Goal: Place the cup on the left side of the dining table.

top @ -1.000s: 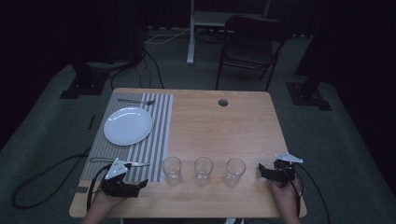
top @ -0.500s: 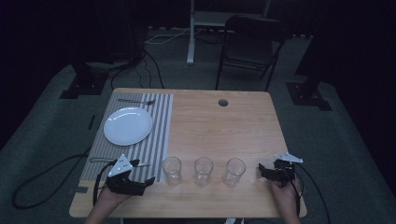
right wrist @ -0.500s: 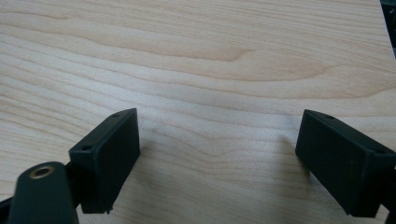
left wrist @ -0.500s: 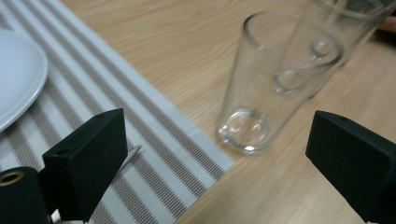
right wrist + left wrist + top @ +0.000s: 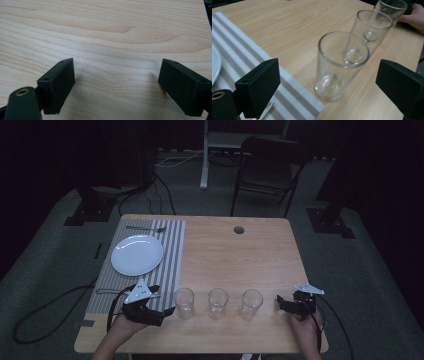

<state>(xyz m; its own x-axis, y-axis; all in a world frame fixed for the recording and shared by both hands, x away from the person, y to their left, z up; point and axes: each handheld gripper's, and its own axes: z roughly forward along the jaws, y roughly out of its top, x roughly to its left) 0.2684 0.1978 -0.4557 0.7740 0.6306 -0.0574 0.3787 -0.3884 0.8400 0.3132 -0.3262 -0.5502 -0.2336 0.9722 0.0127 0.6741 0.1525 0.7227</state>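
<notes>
Three empty clear glasses stand in a row near the table's front edge: left [image 5: 184, 302], middle [image 5: 218, 302] and right [image 5: 250, 304]. My left gripper [image 5: 162, 303] rests just left of the left glass, pointing at it, jaws open. In the left gripper view the left gripper [image 5: 329, 85] has its jaws wide apart, and the left glass [image 5: 339, 67] stands a little ahead between them, untouched, with the middle glass [image 5: 372, 30] behind it. My right gripper [image 5: 280, 304] lies right of the right glass. In the right gripper view the right gripper [image 5: 117, 82] is open over bare wood.
A white plate [image 5: 137, 255] sits on a striped placemat [image 5: 170, 255] at the left, with a fork [image 5: 145, 228] beyond it and another utensil [image 5: 107, 291] near the front. The table has a cable hole [image 5: 239, 229]. A chair [image 5: 265, 165] stands behind the table.
My left gripper has slid a little to the right, closer to the left glass. The right gripper and the glasses have not moved.
</notes>
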